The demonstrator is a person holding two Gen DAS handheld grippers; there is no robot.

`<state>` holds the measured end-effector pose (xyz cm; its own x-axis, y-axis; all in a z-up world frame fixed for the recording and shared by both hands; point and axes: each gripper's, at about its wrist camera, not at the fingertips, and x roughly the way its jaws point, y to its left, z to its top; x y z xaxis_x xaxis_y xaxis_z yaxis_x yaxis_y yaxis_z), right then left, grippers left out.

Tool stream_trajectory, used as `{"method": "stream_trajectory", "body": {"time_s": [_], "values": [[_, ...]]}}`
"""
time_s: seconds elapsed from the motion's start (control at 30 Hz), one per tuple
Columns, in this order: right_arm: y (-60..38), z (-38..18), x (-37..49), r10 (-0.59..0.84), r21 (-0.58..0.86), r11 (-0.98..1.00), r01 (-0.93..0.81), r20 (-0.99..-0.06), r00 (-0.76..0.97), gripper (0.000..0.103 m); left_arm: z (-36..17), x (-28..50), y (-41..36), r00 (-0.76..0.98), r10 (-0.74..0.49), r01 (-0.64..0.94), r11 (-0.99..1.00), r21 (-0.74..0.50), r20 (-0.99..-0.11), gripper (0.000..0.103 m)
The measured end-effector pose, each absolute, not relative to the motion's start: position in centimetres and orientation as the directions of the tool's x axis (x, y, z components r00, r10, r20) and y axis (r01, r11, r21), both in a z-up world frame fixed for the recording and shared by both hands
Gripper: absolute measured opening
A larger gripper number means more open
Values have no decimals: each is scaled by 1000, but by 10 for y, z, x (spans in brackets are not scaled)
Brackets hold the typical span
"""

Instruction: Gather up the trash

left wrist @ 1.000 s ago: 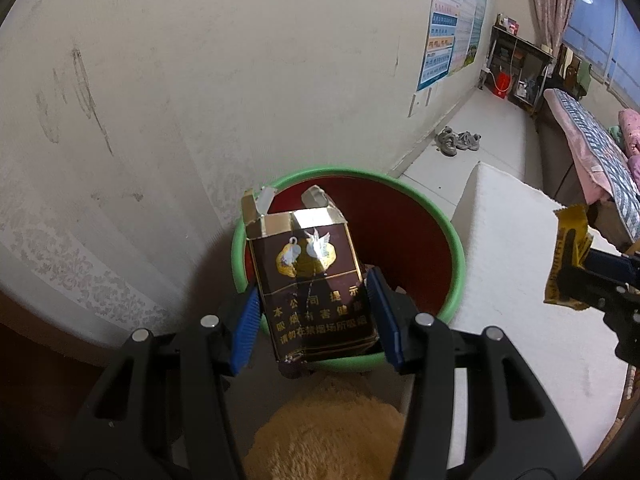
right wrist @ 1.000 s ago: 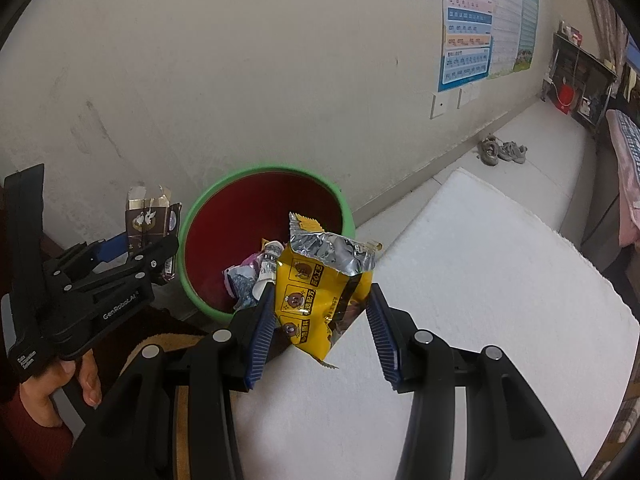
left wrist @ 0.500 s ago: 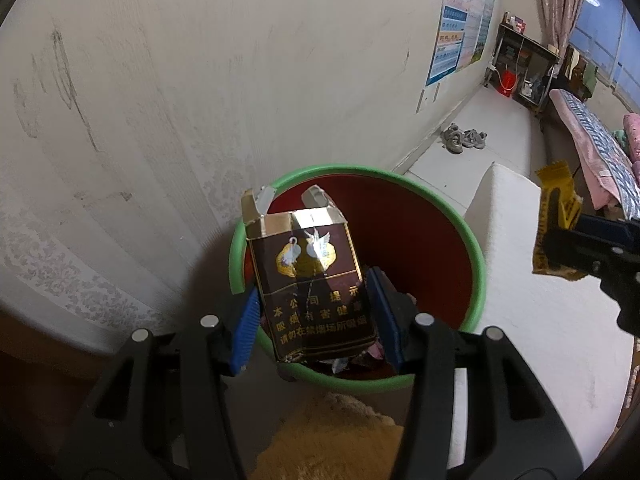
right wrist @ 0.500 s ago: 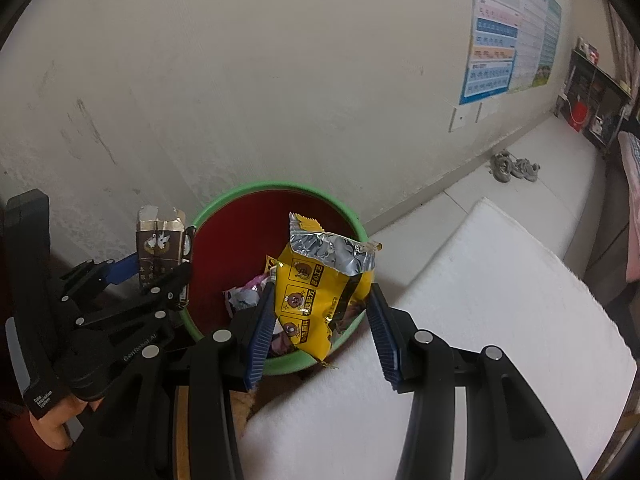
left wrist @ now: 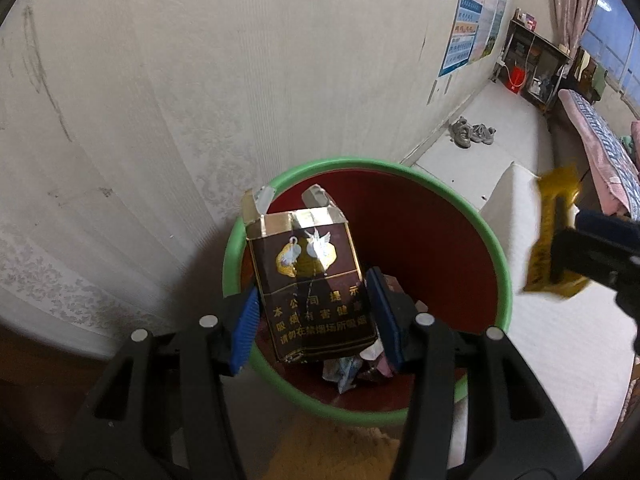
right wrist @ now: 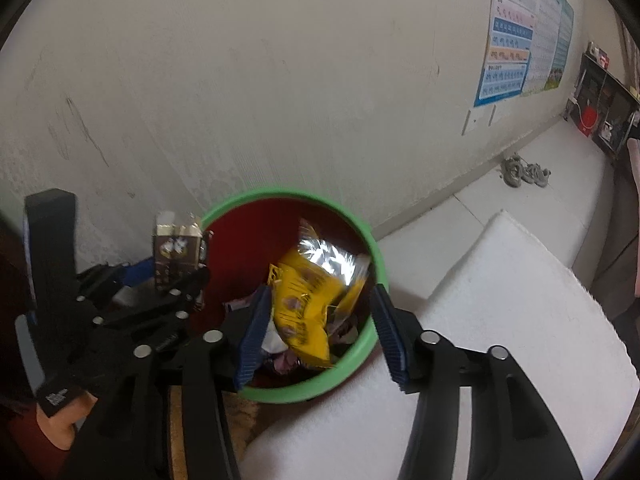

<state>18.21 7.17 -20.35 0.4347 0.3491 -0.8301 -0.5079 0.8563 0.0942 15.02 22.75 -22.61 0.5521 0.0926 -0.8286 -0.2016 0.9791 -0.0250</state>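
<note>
A round bin with a green rim (left wrist: 496, 248) and red inside stands against the wall; it also shows in the right wrist view (right wrist: 372, 248), with several wrappers (left wrist: 348, 368) at its bottom. My left gripper (left wrist: 314, 320) is shut on a brown cigarette pack (left wrist: 308, 276) and holds it upright over the bin's near-left rim; the pack shows small in the right wrist view (right wrist: 176, 252). My right gripper (right wrist: 320, 328) is over the bin. A yellow snack bag (right wrist: 308, 300) sits between its jaws, touching the left pad, with a gap at the right pad. The bag also shows in the left wrist view (left wrist: 552, 240).
A white padded surface (right wrist: 500, 320) lies right of the bin. A tan fuzzy mat (left wrist: 328, 452) lies at the bin's near side. The patterned wall (left wrist: 160, 100) is directly behind the bin. Shoes (left wrist: 472, 134) sit far along the wall.
Both grippers have moved in over the bin. The right jaws have widened and the yellow bag has tilted and sunk between them. The left still grips the pack.
</note>
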Motion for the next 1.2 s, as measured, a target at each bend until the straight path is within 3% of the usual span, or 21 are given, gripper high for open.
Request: {"method": "stream_trajectory", "body": {"time_s": [0.1, 0.17, 0.23, 0.33, 0.4, 0.47, 0.63, 0.73, 0.93, 1.07, 1.2], "values": [[69, -201, 182, 363, 100, 853, -513, -820, 443, 70, -227, 153, 228, 544, 85, -198, 980, -29, -835, 51], [64, -201, 178, 371, 108, 854, -509, -813, 449, 70, -227, 154, 228, 541, 79, -193, 981, -32, -838, 51], [51, -200, 171, 379, 128, 860, -494, -807, 452, 71, -224, 153, 225, 544, 84, -193, 981, -27, -835, 68], [25, -198, 156, 391, 162, 873, -459, -795, 463, 78, -217, 148, 217, 562, 83, -189, 982, -30, -823, 79], [7, -195, 143, 387, 163, 883, -441, -784, 486, 90, -208, 143, 207, 574, 85, -176, 984, -22, -815, 84], [-12, -189, 130, 379, 149, 890, -432, -770, 514, 91, -199, 137, 196, 597, 85, -157, 988, -11, -798, 84], [-62, -152, 90, 361, 112, 910, -399, -688, 630, 92, -150, 108, 146, 708, 77, -88, 996, 21, -702, 96], [-94, -122, 58, 361, 124, 926, -358, -575, 734, 92, -111, 86, 112, 790, 74, -49, 997, 58, -609, 98], [-147, -72, 2, 287, 115, 958, -263, -339, 896, 96, -56, 56, 69, 854, 71, -53, 997, 50, -515, 98], [-174, -65, 0, 251, 161, 966, -203, -387, 887, 96, -38, 39, 46, 876, 83, -58, 996, 67, -476, 98], [-200, -63, -18, 239, 226, 959, -169, -333, 912, 96, -29, 25, 24, 881, 61, -37, 997, 61, -470, 98]]}}
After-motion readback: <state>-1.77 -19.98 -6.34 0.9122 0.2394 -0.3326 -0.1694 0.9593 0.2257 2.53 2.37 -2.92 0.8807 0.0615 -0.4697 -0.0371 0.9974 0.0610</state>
